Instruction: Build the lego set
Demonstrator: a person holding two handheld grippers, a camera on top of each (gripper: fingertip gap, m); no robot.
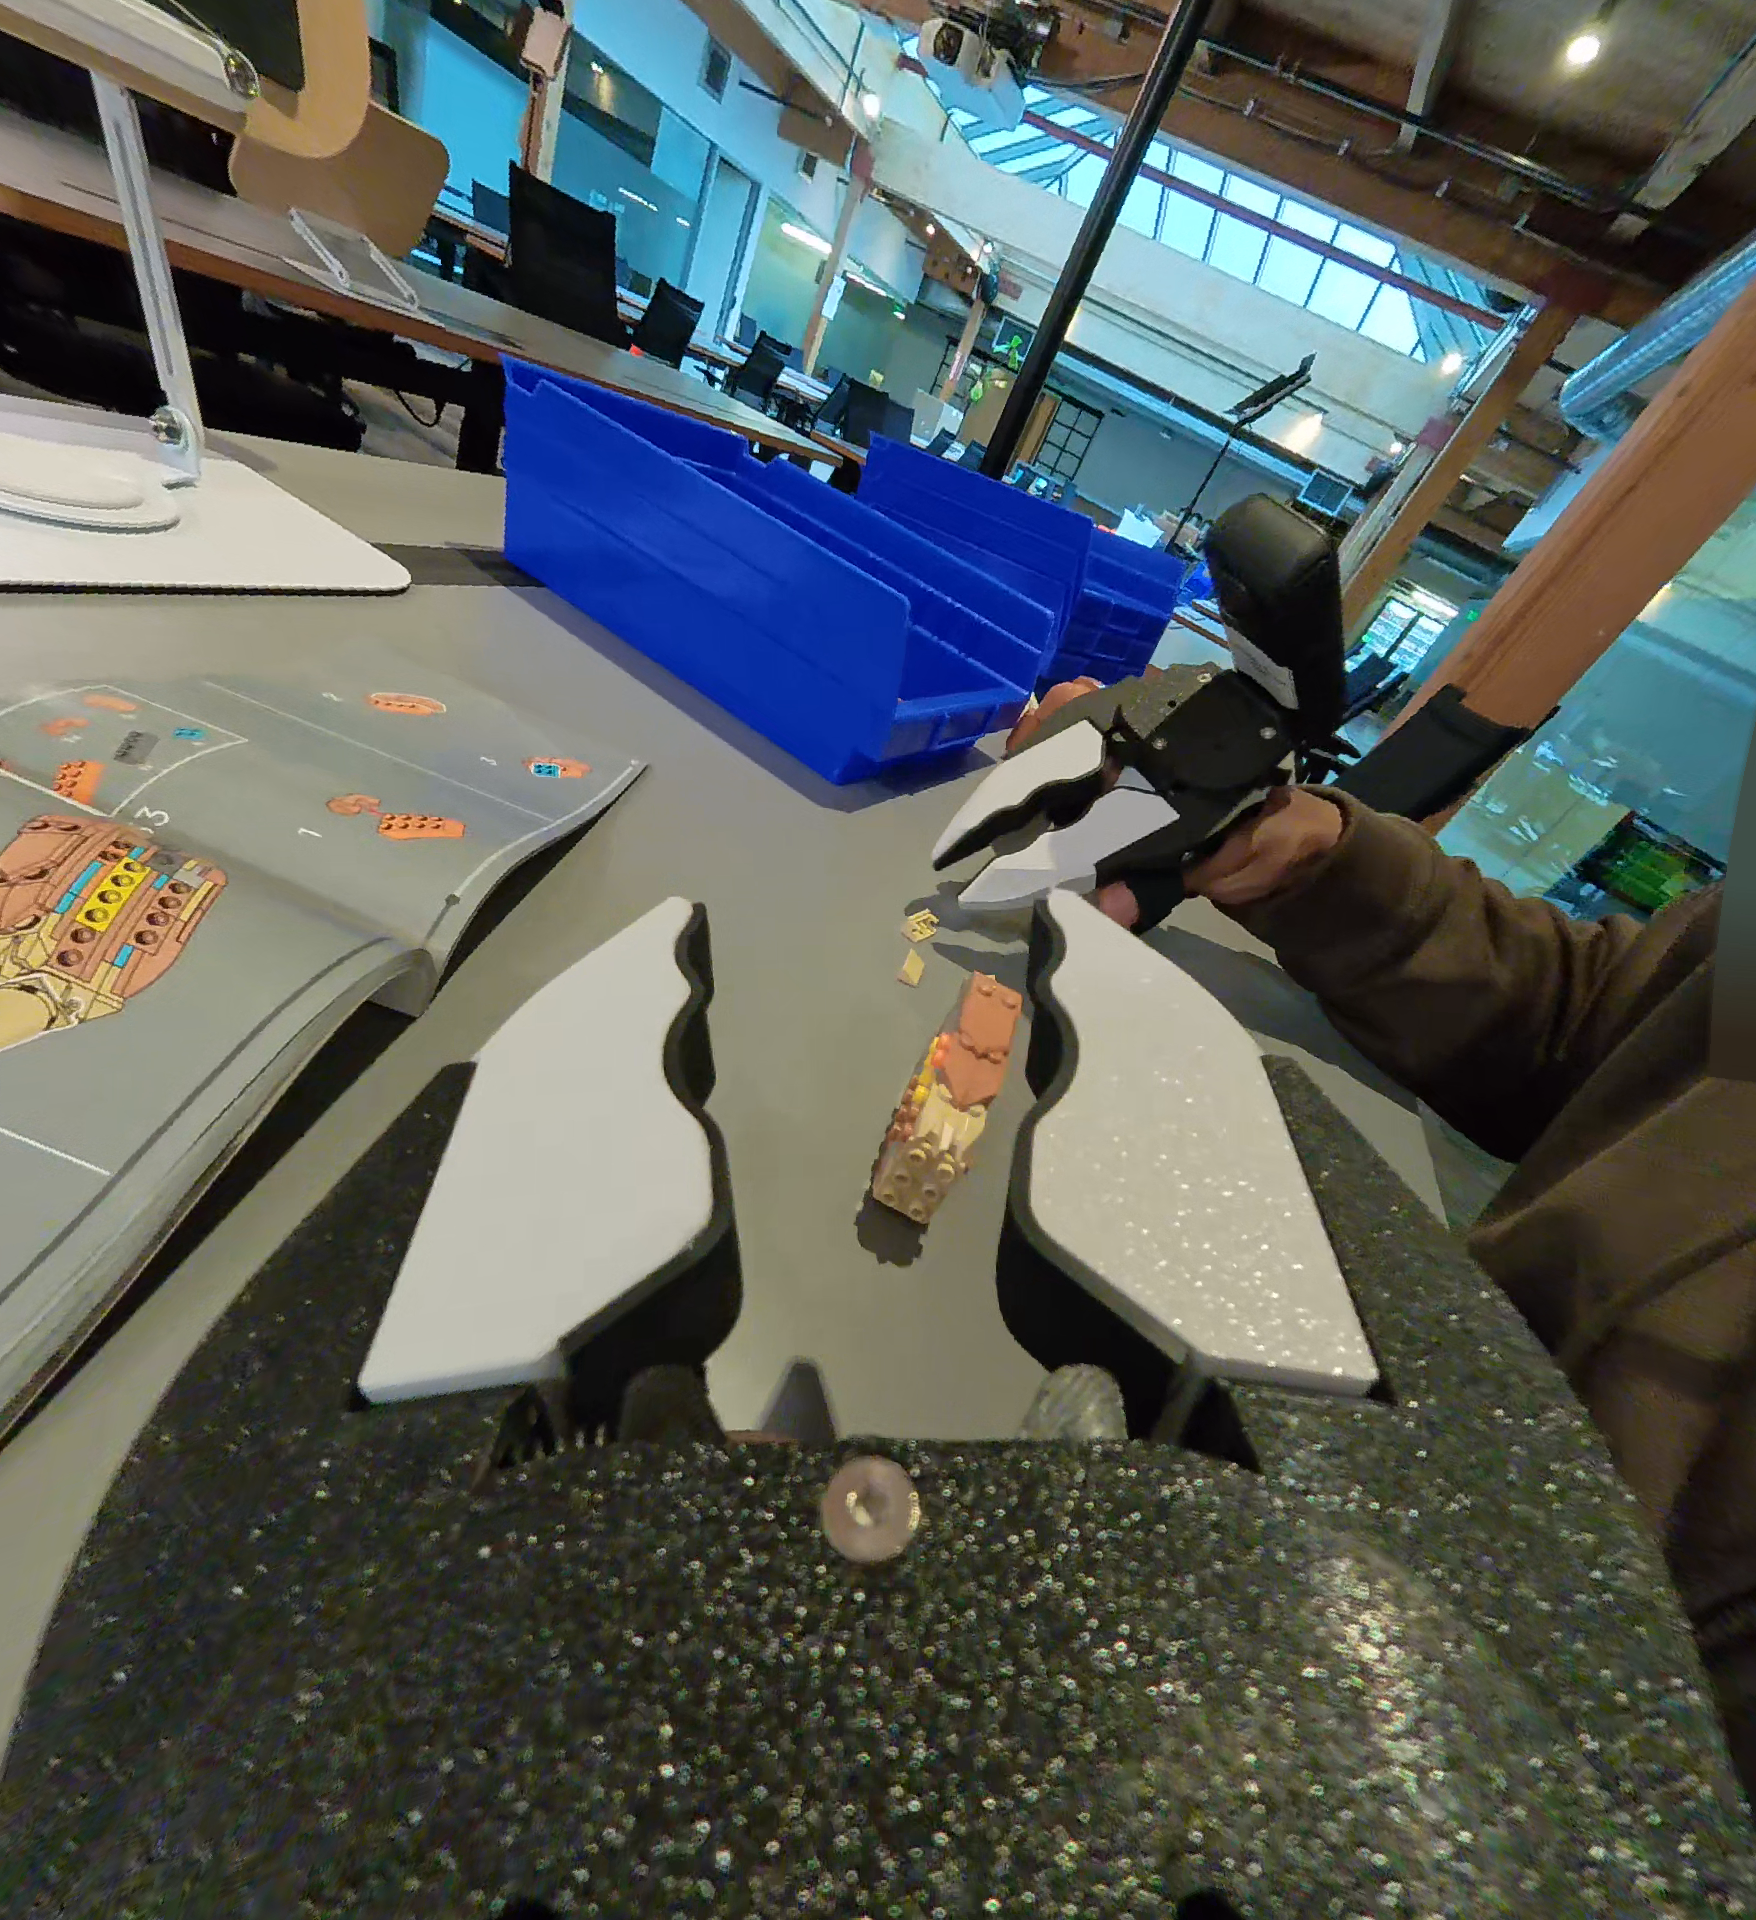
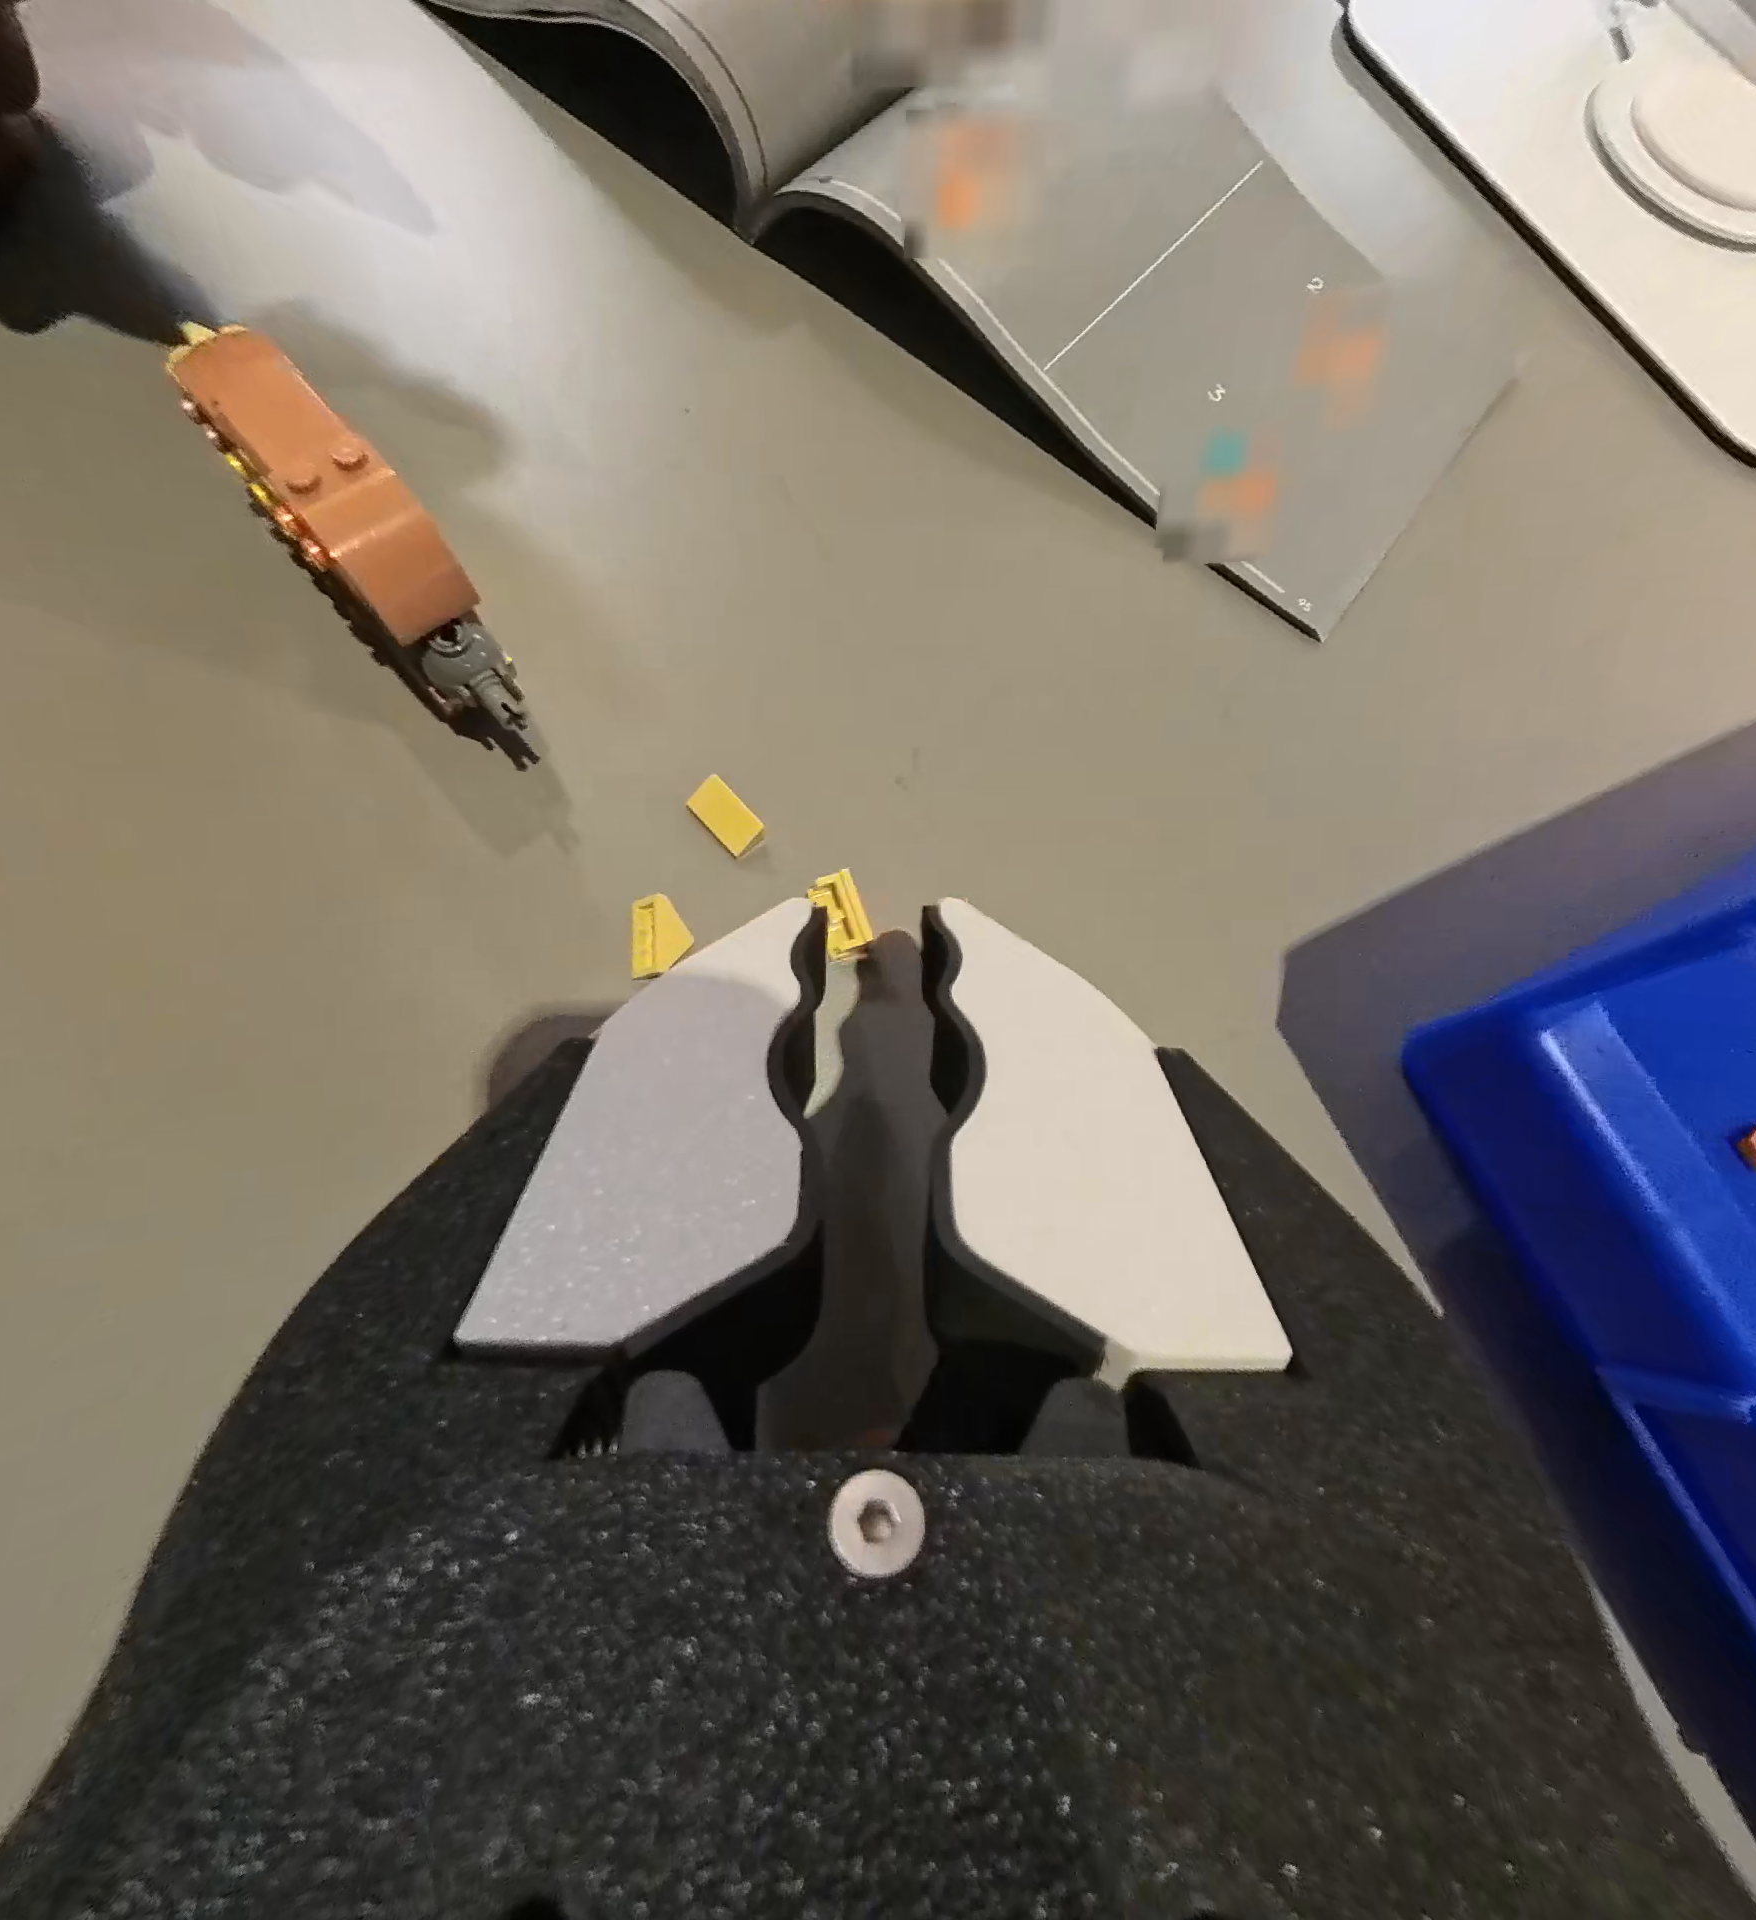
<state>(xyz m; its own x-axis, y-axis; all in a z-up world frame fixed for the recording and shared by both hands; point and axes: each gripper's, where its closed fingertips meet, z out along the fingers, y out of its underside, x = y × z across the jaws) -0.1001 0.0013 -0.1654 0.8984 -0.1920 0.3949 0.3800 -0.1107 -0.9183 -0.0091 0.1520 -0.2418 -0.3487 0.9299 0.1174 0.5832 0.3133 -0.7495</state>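
My left gripper (image 1: 869, 935) hovers wide apart and empty over the grey desk (image 1: 645, 935), the partly built lego model (image 1: 947, 1101) lying between its fingers. My right gripper (image 2: 869, 920) is narrowed to a slim gap, a small yellow piece (image 2: 841, 912) at its tips; whether it grips it I cannot tell. Two more yellow pieces (image 2: 726, 829) lie just beside, the blue bin (image 2: 1580, 1195) near the right.

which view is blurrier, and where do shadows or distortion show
Right wrist view: softer overall, the blue bin smeared at its edges, mosaic patches over the instruction booklet, and a dark shadow beside the lego model. Left wrist view: sharper, with wide-angle bending of the background beams.
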